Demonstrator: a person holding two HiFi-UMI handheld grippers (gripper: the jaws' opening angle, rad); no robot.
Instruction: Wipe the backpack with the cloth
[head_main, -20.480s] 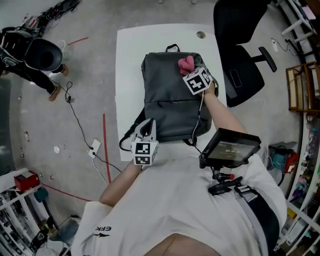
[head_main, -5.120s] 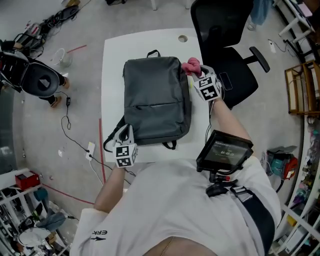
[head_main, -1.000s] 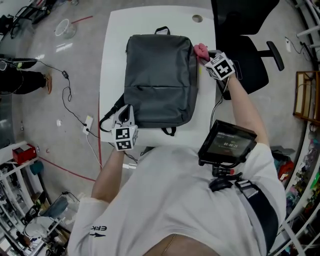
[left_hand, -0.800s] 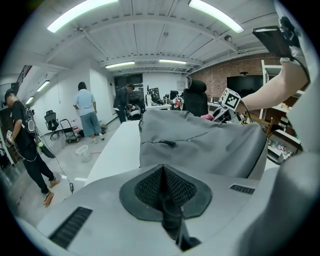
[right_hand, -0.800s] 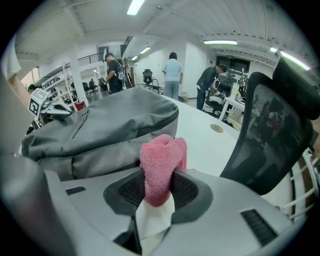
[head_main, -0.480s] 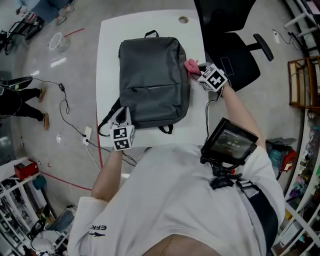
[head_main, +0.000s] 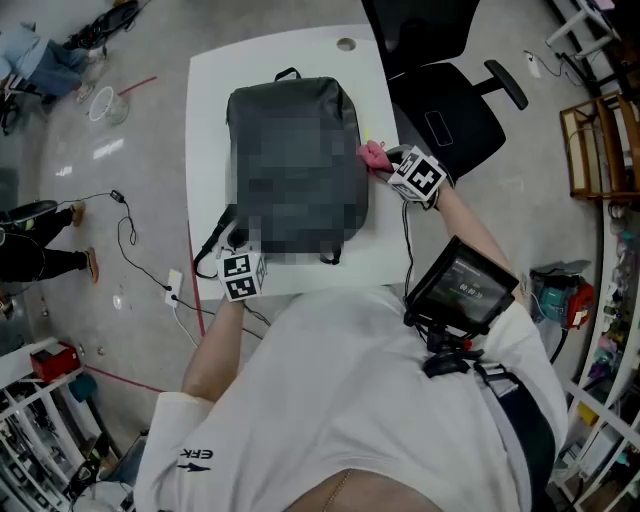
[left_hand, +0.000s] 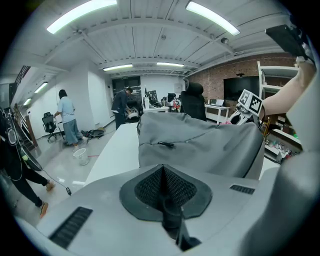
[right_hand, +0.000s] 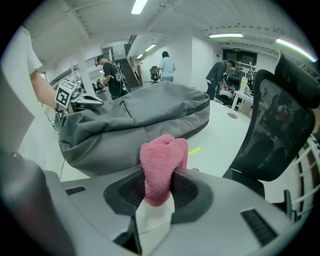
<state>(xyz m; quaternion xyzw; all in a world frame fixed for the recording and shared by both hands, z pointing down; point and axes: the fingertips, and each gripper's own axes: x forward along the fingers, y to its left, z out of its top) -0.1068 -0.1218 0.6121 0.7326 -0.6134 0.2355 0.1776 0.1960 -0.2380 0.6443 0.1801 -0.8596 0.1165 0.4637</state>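
Cloth in outstretched right gripper

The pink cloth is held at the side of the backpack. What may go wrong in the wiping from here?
1. The right gripper pinches only part of the bunched cloth; dragging it along the backpack may pull it out.
2. The left gripper seems to hold only a strap, so the backpack may slide on the smooth table.
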